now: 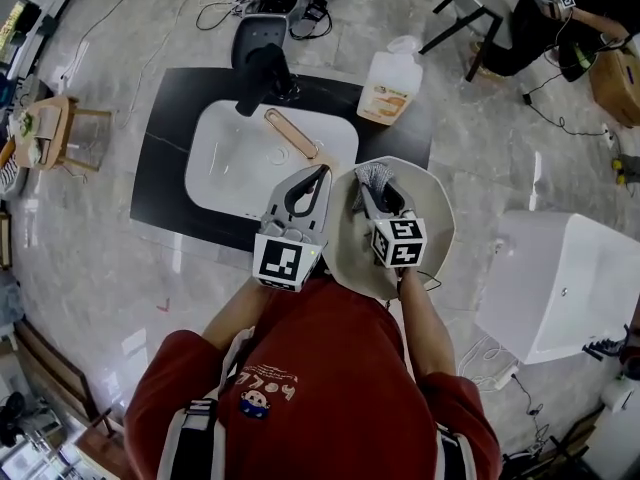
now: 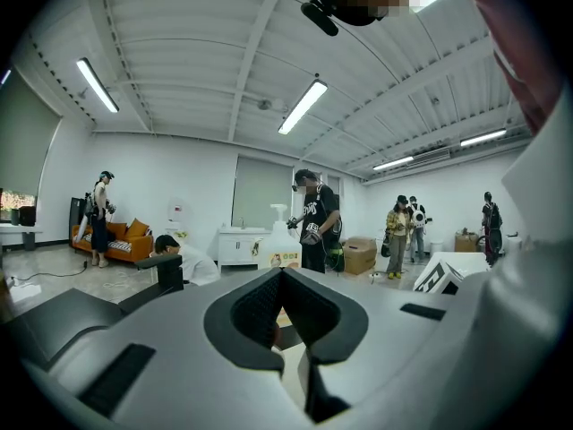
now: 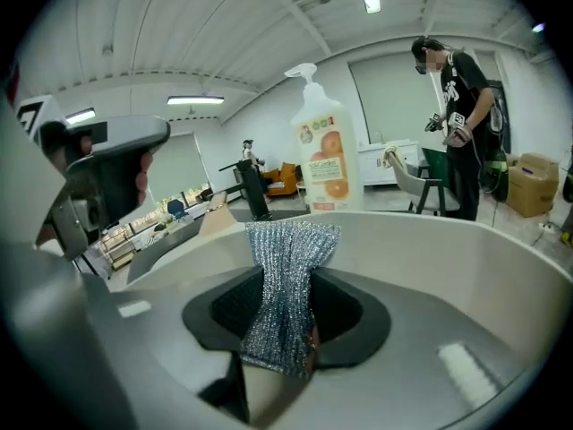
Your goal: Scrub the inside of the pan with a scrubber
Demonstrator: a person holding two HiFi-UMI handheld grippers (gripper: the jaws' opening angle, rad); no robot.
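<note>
Right gripper view shows your right gripper (image 3: 285,285) nipping a fold of silvery mesh scrubber (image 3: 291,245), which scrubbing may tug loose, while your left gripper (image 1: 320,176) clamps the cream round pan (image 1: 440,208).

We see a black tabletop (image 1: 165,148) standing on a pale, marble-patterned floor (image 1: 100,258). A white sink (image 1: 225,168) is set into its middle. A black faucet (image 1: 262,73) stands at the far edge, and a soap bottle (image 1: 390,86) at the far right corner.
</note>
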